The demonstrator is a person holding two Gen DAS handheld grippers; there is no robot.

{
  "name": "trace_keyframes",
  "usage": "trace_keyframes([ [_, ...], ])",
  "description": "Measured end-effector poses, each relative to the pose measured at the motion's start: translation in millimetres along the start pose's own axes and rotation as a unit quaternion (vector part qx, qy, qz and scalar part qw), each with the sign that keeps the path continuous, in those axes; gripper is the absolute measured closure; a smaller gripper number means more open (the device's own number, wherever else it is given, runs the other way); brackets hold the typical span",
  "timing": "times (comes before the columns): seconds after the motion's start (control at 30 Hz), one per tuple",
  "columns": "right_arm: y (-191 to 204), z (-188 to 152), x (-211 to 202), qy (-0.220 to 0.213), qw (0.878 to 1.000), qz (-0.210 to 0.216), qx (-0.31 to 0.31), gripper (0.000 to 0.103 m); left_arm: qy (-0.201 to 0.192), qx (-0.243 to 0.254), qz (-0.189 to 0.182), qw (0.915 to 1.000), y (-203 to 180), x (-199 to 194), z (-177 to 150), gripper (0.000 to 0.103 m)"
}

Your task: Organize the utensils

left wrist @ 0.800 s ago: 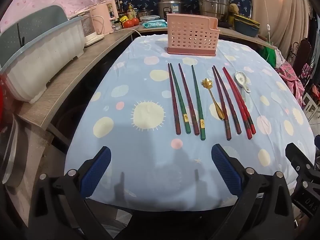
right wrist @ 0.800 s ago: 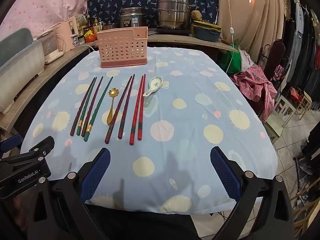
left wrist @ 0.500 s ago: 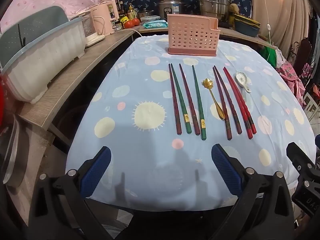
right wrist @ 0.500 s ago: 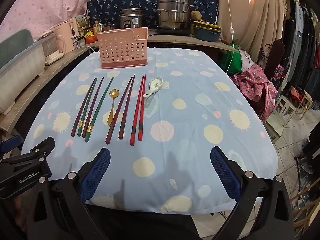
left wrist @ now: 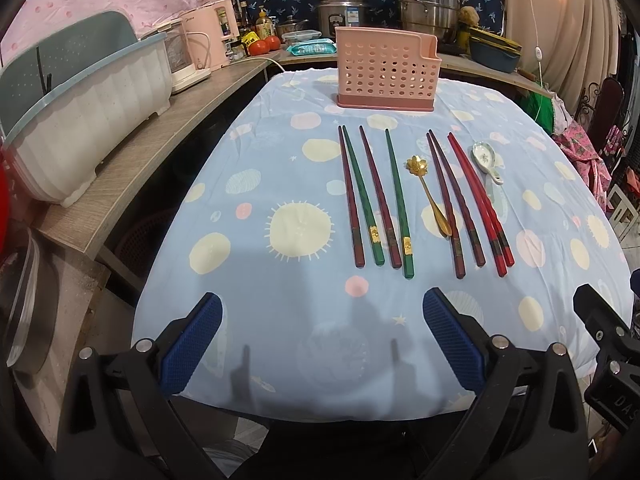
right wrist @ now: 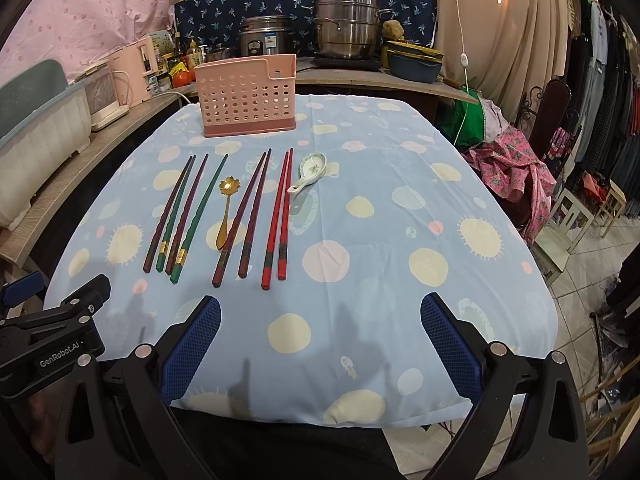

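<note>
We judge the task unstarted: both the left gripper [left wrist: 318, 336] and right gripper [right wrist: 320, 338] hover spread and empty, while chopsticks [left wrist: 370, 200], spoons [left wrist: 430, 196] lie on the worktop [left wrist: 280, 300] before the caddy [left wrist: 386, 70].

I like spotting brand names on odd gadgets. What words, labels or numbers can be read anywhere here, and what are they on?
"GenRobot.AI": on the black body of the left gripper, seen in the right wrist view.
"DAS", cut off by the frame edge: on the black body of the right gripper, seen in the left wrist view.
Blue label on the rice cooker: too small to read.
Gold bands on the green chopsticks: too blurred to read.
</note>
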State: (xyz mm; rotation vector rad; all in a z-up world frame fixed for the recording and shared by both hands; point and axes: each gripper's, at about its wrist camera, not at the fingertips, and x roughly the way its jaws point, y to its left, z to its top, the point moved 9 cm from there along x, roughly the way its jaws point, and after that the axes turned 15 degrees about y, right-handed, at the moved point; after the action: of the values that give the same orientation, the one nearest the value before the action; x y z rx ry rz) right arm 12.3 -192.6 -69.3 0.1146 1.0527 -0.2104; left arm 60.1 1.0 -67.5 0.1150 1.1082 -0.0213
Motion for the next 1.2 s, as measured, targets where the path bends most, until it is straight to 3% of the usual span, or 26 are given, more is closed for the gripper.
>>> trace_keyframes([
  [1.2, 3.2, 3.0, -2.4, 0.0, 1.0, 0.002, 0.001, 0.007, 0.004, 0.001, 0.008, 1.0, 4.7, 2.1, -3.4, 0.007],
])
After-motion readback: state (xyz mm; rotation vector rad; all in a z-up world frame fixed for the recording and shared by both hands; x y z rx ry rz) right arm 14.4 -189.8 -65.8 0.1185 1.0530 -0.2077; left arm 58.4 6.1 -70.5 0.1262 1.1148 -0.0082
